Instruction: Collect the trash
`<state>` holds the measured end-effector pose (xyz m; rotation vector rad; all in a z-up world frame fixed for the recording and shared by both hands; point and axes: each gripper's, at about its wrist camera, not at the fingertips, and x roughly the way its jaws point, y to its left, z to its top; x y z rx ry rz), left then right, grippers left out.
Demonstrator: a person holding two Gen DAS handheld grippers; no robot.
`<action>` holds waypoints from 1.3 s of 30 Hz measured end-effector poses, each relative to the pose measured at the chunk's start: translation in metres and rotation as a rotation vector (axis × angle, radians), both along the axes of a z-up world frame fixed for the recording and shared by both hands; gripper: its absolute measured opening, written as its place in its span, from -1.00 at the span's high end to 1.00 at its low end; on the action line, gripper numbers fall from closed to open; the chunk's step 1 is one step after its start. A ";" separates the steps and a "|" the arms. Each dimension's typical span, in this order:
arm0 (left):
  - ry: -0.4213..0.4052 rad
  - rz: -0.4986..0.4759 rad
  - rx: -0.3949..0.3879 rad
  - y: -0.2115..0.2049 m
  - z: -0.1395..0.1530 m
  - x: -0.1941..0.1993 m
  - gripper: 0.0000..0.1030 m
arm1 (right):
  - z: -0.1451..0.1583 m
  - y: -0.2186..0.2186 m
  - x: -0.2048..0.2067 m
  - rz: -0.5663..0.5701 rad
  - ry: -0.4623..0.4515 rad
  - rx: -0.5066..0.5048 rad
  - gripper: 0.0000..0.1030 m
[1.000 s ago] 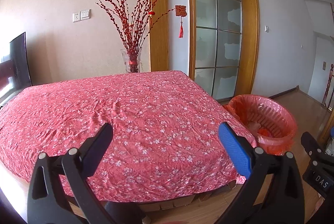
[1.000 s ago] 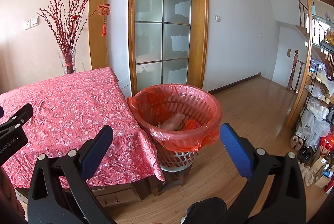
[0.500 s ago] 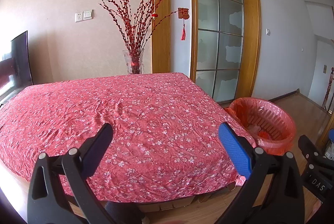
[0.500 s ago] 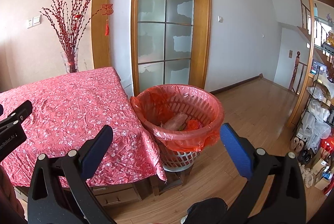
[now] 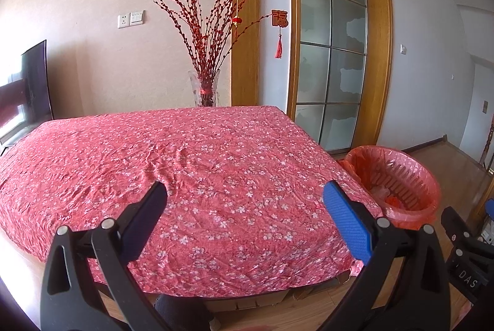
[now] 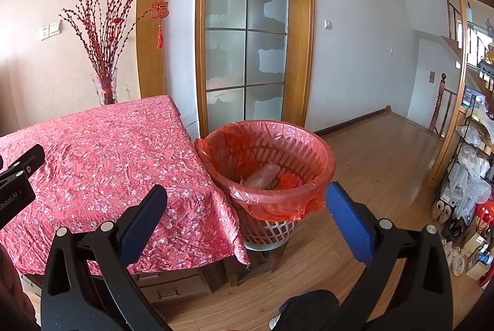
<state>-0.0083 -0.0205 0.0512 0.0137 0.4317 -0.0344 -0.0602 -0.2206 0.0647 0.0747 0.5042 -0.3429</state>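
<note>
Now 2 grippers show, each spread wide and holding nothing. From its own camera the left gripper (image 5: 244, 207) hangs over the near part of 1 table (image 5: 216, 170) draped in a red flowered cloth, with no trash visible on that cloth. From its own camera the right gripper (image 6: 247, 204) hangs over the table's right edge and 1 waste basket (image 6: 265, 167) lined with a red bag. That basket stands on the wooden floor (image 6: 370, 164), touching the cloth's hanging corner. Inside it lie at least 2 pieces of trash (image 6: 262, 175): 1 pale wrapped lump and 1 red crumpled scrap. Behind the table stands 1 glass vase (image 5: 205, 87) of red branches
</note>
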 end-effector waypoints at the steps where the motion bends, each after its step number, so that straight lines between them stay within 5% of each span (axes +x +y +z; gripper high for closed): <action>1: 0.001 0.000 0.000 0.000 0.000 0.000 -0.92 | 0.000 0.000 0.000 -0.001 0.000 0.000 -0.97; 39: 0.010 0.005 -0.007 0.002 -0.002 0.001 -0.92 | -0.003 0.000 0.000 -0.001 0.004 0.004 -0.97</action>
